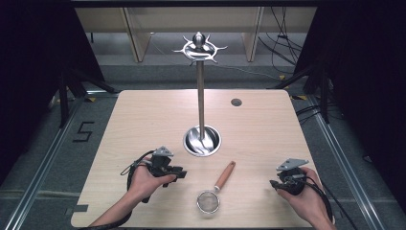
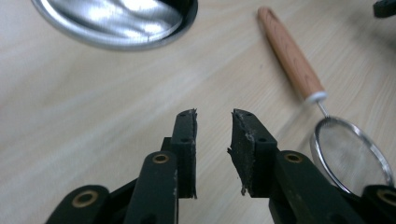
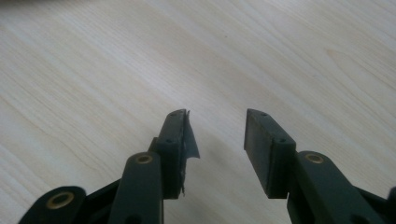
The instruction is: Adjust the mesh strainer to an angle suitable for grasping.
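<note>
A small mesh strainer (image 1: 208, 201) with a wooden handle (image 1: 224, 175) lies flat near the table's front edge, its handle pointing away and to the right. In the left gripper view the strainer's mesh bowl (image 2: 351, 156) sits just right of the jaws, with the handle (image 2: 290, 56) beyond it. My left gripper (image 1: 182, 173) is held low at the front left, pointing right toward the strainer, open and empty (image 2: 214, 114). At the front right my right gripper (image 1: 273, 183) points left, open over bare wood (image 3: 217, 114).
A tall metal hook stand (image 1: 200, 72) rises from a round shiny base (image 1: 202, 140) in the table's middle; the base (image 2: 116, 21) shows at the top of the left gripper view. A dark round hole (image 1: 236, 102) sits in the far right of the tabletop (image 1: 143, 120).
</note>
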